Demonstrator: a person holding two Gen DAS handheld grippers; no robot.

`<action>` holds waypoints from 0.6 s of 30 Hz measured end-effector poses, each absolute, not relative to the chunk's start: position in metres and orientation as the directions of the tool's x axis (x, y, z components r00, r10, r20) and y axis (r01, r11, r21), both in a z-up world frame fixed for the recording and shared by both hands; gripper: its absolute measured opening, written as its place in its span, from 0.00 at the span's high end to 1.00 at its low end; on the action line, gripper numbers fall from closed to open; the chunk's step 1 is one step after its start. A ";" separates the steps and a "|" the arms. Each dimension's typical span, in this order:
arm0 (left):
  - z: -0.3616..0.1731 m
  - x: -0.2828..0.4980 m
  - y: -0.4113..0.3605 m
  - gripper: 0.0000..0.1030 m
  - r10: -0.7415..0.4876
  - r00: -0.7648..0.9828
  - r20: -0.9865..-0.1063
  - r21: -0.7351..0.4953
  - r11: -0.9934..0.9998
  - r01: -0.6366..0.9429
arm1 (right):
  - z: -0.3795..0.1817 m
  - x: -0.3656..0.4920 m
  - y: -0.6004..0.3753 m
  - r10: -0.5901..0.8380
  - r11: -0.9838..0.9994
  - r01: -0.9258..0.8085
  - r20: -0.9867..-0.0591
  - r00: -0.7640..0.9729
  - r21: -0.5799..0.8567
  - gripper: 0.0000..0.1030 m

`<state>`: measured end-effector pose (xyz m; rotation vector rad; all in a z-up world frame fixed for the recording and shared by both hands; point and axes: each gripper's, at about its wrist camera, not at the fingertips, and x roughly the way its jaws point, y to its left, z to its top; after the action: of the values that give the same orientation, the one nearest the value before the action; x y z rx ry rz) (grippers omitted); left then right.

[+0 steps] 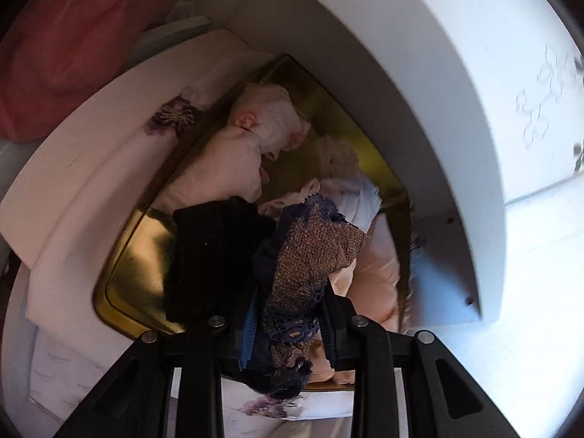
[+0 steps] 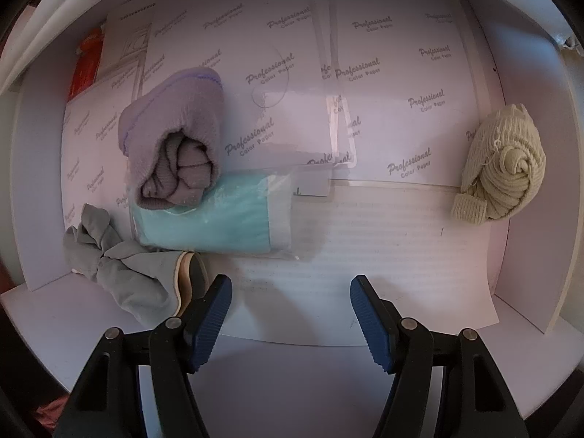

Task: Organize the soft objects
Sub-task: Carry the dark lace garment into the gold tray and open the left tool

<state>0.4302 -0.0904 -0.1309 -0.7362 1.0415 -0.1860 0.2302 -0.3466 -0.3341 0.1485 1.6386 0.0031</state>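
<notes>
Left gripper (image 1: 288, 314): jaws narrow, clamped on a bunched dark garment with brown-and-blue lace trim (image 1: 310, 255); a black fabric piece (image 1: 211, 255) hangs beside it on the left, whether inside the same grip cannot be told. Load suspended directly over a gold-coloured tray (image 1: 142, 241). Within the tray: a pale pink rolled bundle (image 1: 226, 168), a whitish crumpled piece (image 1: 273, 120), a cream lace item (image 1: 335, 157), a light blue-white piece (image 1: 357, 193) and a pink fabric (image 1: 379, 266) at the right edge. Around the tray: white boards, one with a purple flower print (image 1: 171, 120); beyond them, red cloth (image 1: 73, 43) at upper left.

Right gripper (image 2: 291, 325): jaws wide, nothing between the ribbed blue pads (image 2: 213, 325), aimed down into a white compartment (image 2: 525, 255) lined with printed paper sheets (image 2: 365, 73). Just left of the left finger: a grey knotted cloth (image 2: 116, 262) with a tan-edged rim. Farther in: a teal item in a clear bag (image 2: 219, 219), with a rolled lilac-grey sock bundle (image 2: 175, 138) resting partly on it. Well apart, against the right wall: a rolled cream knit bundle (image 2: 500, 175).

Step in hand, as judged: transfer of the lace garment, either just lifted from the tray pile or about to be lowered onto it; direction not determinable.

Next move, as judged: if placing, lower over a free patch of tray, then release and check that lace does not snag on the pads. If removing, lift clear of the neighbouring pieces without dragging them. Right gripper free for the nearest grey cloth.
</notes>
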 end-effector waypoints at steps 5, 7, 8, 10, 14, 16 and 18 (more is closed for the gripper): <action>-0.140 0.439 -0.102 0.71 -0.400 0.473 -0.785 -0.525 0.835 -0.166 | -0.335 0.230 -0.346 0.098 0.991 0.094 -0.993 -0.065 0.091 0.34; -0.141 0.440 -0.102 0.71 -0.391 0.468 -0.792 -0.514 0.842 -0.166 | -0.334 0.229 -0.349 0.099 0.991 0.093 -0.993 -0.065 0.092 0.34; -0.141 0.440 -0.101 0.71 -0.394 0.467 -0.792 -0.517 0.839 -0.168 | -0.334 0.229 -0.348 0.098 0.991 0.093 -0.993 -0.065 0.092 0.34; -0.141 0.439 -0.103 0.69 -0.395 0.454 -0.799 -0.506 0.849 -0.154 | -0.332 0.228 -0.352 0.096 0.992 0.093 -0.993 -0.064 0.090 0.34; -0.140 0.447 -0.109 0.65 -0.384 0.440 -0.812 -0.486 0.862 -0.144 | -0.332 0.228 -0.353 0.096 0.992 0.093 -0.993 -0.062 0.090 0.34; -0.138 0.452 -0.114 0.61 -0.369 0.439 -0.819 -0.464 0.876 -0.131 | -0.331 0.229 -0.353 0.095 0.992 0.094 -0.994 -0.061 0.089 0.34; -0.133 0.449 -0.117 0.57 -0.349 0.447 -0.824 -0.435 0.894 -0.104 | -0.331 0.229 -0.353 0.094 0.992 0.093 -0.994 -0.059 0.088 0.34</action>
<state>0.4487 -0.1166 -0.1327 -0.4624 1.1079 -0.1588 0.2286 -0.3530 -0.3309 0.1439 1.6314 0.0011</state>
